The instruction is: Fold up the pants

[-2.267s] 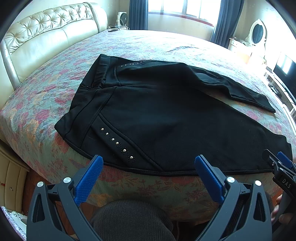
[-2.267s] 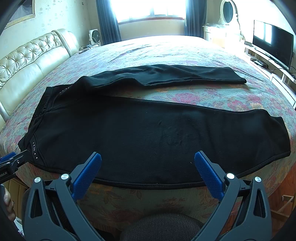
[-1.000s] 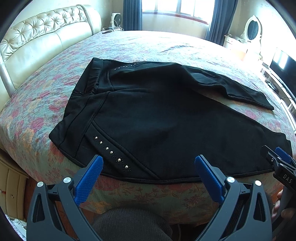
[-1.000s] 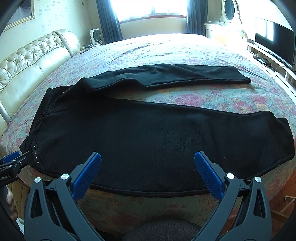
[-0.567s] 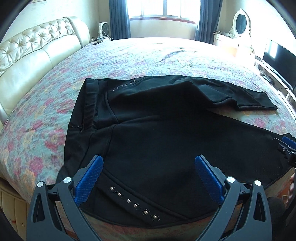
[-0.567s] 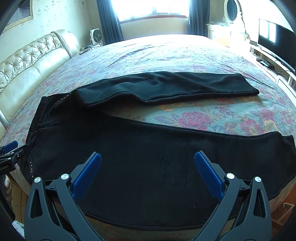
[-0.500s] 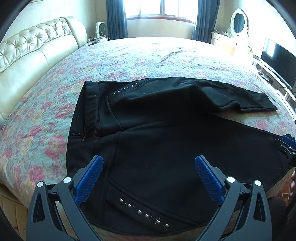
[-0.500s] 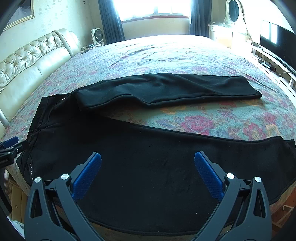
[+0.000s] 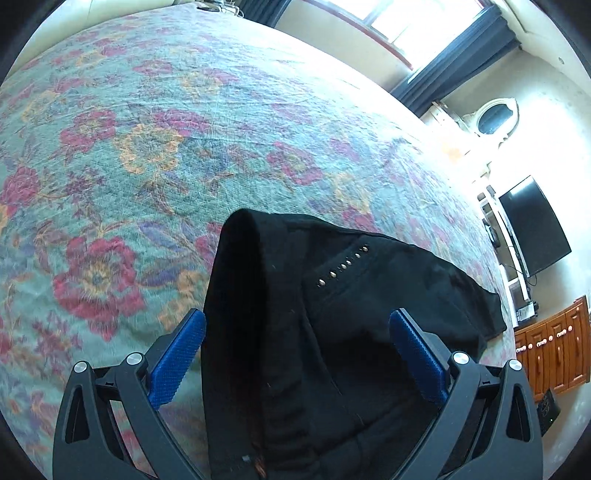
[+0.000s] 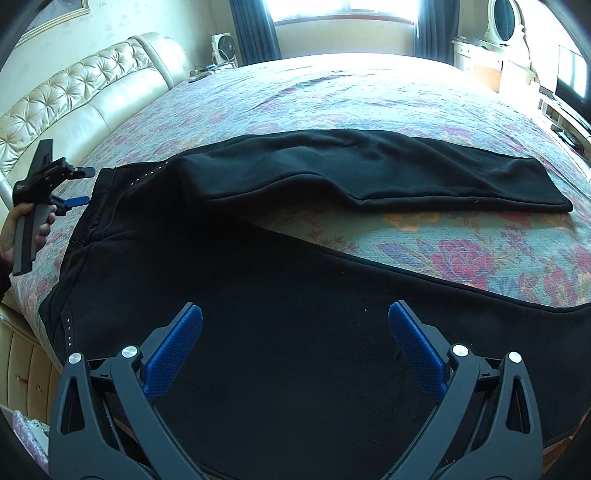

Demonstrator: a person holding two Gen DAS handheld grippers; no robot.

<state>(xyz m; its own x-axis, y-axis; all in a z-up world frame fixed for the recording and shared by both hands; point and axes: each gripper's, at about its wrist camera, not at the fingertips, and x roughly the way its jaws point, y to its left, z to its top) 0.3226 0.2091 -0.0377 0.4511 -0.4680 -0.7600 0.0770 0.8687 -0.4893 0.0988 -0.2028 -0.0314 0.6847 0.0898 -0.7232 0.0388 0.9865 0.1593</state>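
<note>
Black pants lie spread on the floral bedspread, waistband to the left, both legs running right. The far leg lies apart from the near one. In the left wrist view my left gripper is open, its blue pads either side of the waistband's far end, near a row of studs. The right wrist view shows that left gripper in a hand at the waistband's far corner. My right gripper hangs open over the near leg, holding nothing.
A cream tufted headboard runs along the left of the bed. A fan and curtains stand at the far end. A TV, a wooden cabinet and an oval-mirror dresser line the right side.
My left gripper has swung forward and left from the bed's near edge to the waistband's far end. The right gripper has advanced over the near leg. Both stay open.
</note>
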